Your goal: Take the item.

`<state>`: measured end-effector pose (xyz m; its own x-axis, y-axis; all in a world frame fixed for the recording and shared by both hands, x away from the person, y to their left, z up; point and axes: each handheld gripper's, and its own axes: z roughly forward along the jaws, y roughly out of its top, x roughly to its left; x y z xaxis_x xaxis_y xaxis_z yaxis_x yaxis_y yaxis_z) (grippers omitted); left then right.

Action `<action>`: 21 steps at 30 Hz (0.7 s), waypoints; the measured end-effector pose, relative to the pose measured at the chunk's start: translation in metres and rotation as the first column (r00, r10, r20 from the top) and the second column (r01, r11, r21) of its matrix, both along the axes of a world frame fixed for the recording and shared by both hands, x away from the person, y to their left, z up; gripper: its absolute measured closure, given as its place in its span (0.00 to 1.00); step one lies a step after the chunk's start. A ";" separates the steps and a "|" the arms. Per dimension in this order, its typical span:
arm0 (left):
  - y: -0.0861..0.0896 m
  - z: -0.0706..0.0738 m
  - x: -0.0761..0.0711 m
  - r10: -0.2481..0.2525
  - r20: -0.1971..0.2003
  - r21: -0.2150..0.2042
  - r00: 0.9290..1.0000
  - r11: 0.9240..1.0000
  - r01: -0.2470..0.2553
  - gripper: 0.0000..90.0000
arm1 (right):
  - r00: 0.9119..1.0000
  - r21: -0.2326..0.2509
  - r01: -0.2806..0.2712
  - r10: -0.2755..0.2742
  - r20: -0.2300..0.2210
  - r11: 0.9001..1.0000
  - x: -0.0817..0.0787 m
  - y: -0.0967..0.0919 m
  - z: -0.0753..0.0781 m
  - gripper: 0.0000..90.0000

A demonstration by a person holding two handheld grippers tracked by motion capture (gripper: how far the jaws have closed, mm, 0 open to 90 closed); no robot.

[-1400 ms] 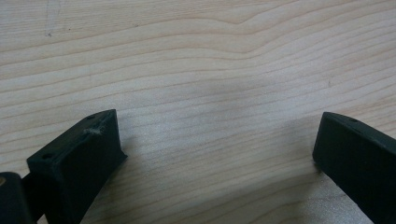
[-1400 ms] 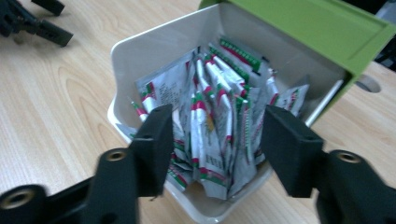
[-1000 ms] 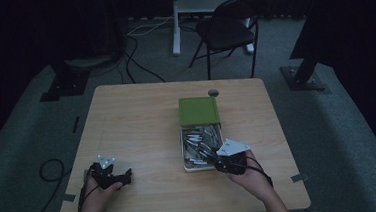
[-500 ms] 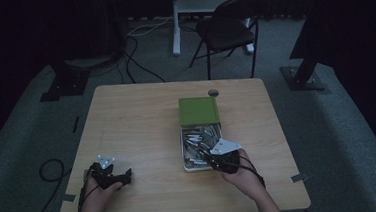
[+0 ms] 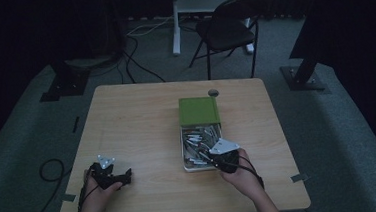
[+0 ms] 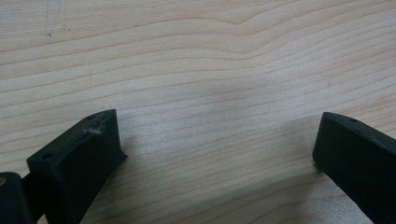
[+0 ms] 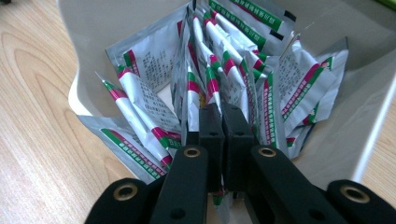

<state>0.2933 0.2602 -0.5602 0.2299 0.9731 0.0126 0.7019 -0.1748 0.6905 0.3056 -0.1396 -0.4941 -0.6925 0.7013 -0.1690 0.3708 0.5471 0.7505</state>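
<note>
Silver foil sachets point(image 7: 140, 88) with green and red stripes and small printed text lie in a heap inside an open white box point(image 5: 185, 151), which stands on the right half of the pale wooden tabletop point(image 5: 137, 124). A green lid point(image 5: 198, 110) lies at the far end of this box, touching it. The right hand-held gripper point(image 5: 214, 156) is at the near end of the box, held by the person's right hand point(image 5: 243, 177), and its grey three-cornered plate points toward the sachets. In the right gripper view the two black jaws have just been closing and now stand together, with almost no gap between them. They are pushed in among the upright sachets; one thin sachet edge seems to be pinched between them point(image 7: 223, 198), but I cannot tell this for sure.

The left hand-held gripper point(image 5: 123, 176) rests near the front left corner of the tabletop, well apart from the box, in the person's left hand point(image 5: 98, 192). In the left gripper view its jaws stand wide apart over the bare wood, and nothing is between them.

Beyond the far edge of the tabletop a dark folding chair point(image 5: 225, 28) stands on the grey floor, and black cables point(image 5: 137, 59) lie near it.
</note>
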 end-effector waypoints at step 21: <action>0.000 0.000 0.000 -0.001 0.000 0.001 1.000 1.000 0.001 0.02 | 1.000 0.124 -0.008 0.009 -0.009 0.992 -0.004 -0.008 0.023 0.99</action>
<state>0.2933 0.2603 -0.5602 0.2308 0.9729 0.0138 0.7020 -0.1763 0.6900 0.3015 -0.1475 -0.4713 -0.7000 0.7103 -0.0746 0.3737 0.4532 0.8093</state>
